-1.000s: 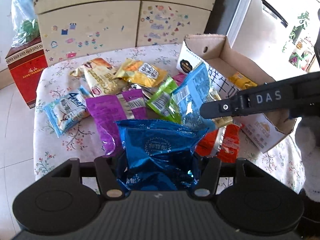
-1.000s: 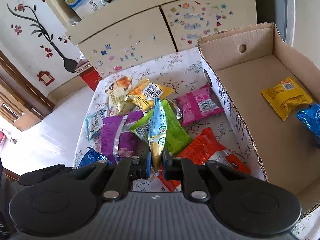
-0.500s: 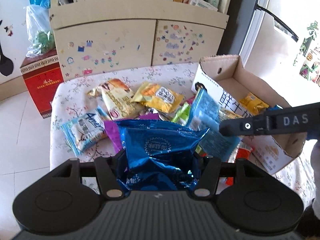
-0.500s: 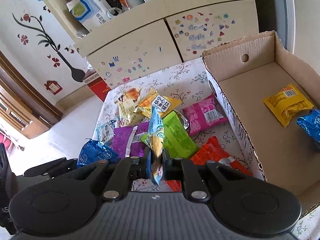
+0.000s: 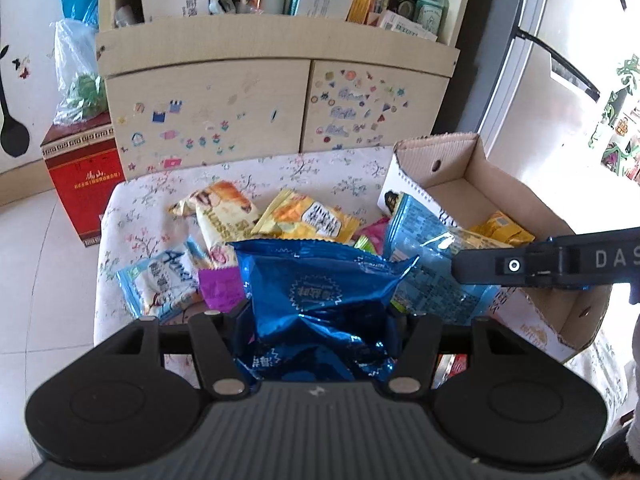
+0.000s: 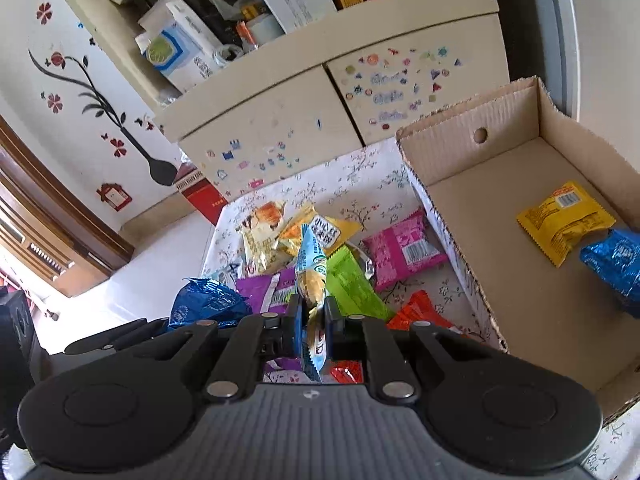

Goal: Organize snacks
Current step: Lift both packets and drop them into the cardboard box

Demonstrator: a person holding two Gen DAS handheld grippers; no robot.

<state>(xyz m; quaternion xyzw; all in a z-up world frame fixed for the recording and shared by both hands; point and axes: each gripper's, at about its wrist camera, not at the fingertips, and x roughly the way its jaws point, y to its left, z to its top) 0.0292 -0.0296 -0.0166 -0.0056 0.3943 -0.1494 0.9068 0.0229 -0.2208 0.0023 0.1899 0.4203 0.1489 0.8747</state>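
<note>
While both grippers are hanging above the floral-patterned cloth-covered table (image 5: 132, 216), the left gripper (image 5: 320, 320) is clenching its jaws on a crinkled dark blue foil snack bag (image 5: 320, 292), puffy and sharply creased, with a zigzag-cut top edge. The right gripper (image 6: 311, 320) is pinching a slim light blue plastic snack packet (image 6: 310, 268) edge-on, its jaws pressed tight on the thin film; in the left wrist view that packet is showing its glossy, wrinkled flat side beside the dark blue bag.

Below them, flat pillow-shaped packets are lying in a loose heap on the table: a shiny magenta foil packet (image 6: 404, 248), a smooth lime green wrapper (image 6: 352, 284), a purple foil wrapper (image 6: 264, 288), a crumpled orange-red packet (image 6: 416, 312), a yellow-orange packet with a white label (image 5: 312, 220), a cream bread packet (image 5: 220, 212) and a pale blue-and-white packet (image 5: 164, 280). An open corrugated cardboard box (image 6: 440, 152) is sitting at the table's right side, holding a yellow serrated-edge packet (image 6: 564, 220) and another dark blue foil bag (image 6: 616, 260) on its matte floor.

Compared with a second ago, both held packets are sitting higher over the heap, and both views are taking in more of the cream sticker-covered cabinet (image 5: 248, 108) and its cluttered shelf.
</note>
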